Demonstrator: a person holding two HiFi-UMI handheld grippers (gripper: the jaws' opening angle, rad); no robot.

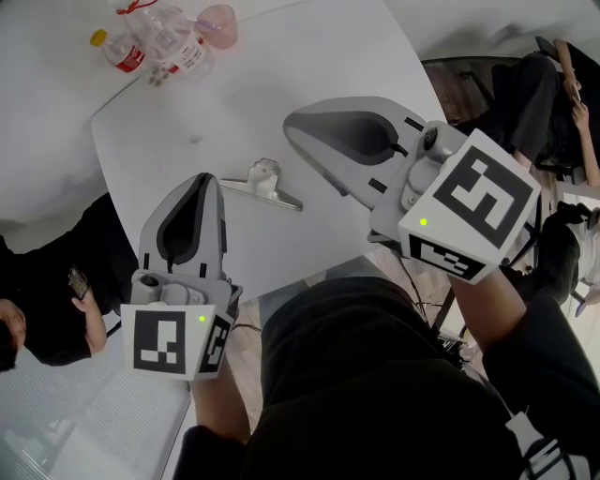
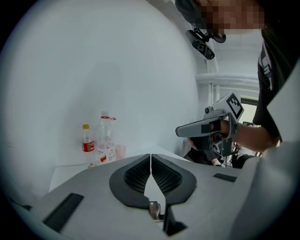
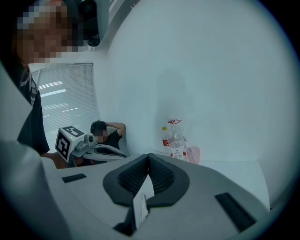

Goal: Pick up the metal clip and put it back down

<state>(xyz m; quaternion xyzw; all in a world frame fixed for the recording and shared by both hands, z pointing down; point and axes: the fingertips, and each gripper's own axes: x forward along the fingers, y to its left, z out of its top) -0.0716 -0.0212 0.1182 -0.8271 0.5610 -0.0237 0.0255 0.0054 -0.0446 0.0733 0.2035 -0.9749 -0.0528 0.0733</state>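
- Nearest the camera, the left gripper (image 1: 206, 180) sits low at the left. In its own view the fingers (image 2: 140, 171) are pressed together along their whole length, with nothing between them.
- The right gripper (image 1: 292, 127) is held out a little further, on the right. Its own view shows its fingers (image 3: 161, 171) closed tip to tip and likewise empty.
- Both gripper views look out over the surface (image 1: 309, 56) toward the wall rather than down at it. I judge that both tools are raised clear of it and not lowered for a grasp.
- The metal clip (image 1: 262, 183) lies flat on the surface. In the head view it is between the two sets of fingers, just beyond and to the right of the left tips and nearer than the right tips, touching neither. It appears in neither gripper view.
- On progress, the clip is down and nobody holds it. This fits a task not yet begun or one already finished, and the pictures do not settle which. If the pick-up remains, the fingers would have to part first.
- At the far edge, well apart from the clip, stand two bottles (image 1: 155, 45) and a pink cup (image 1: 217, 23).
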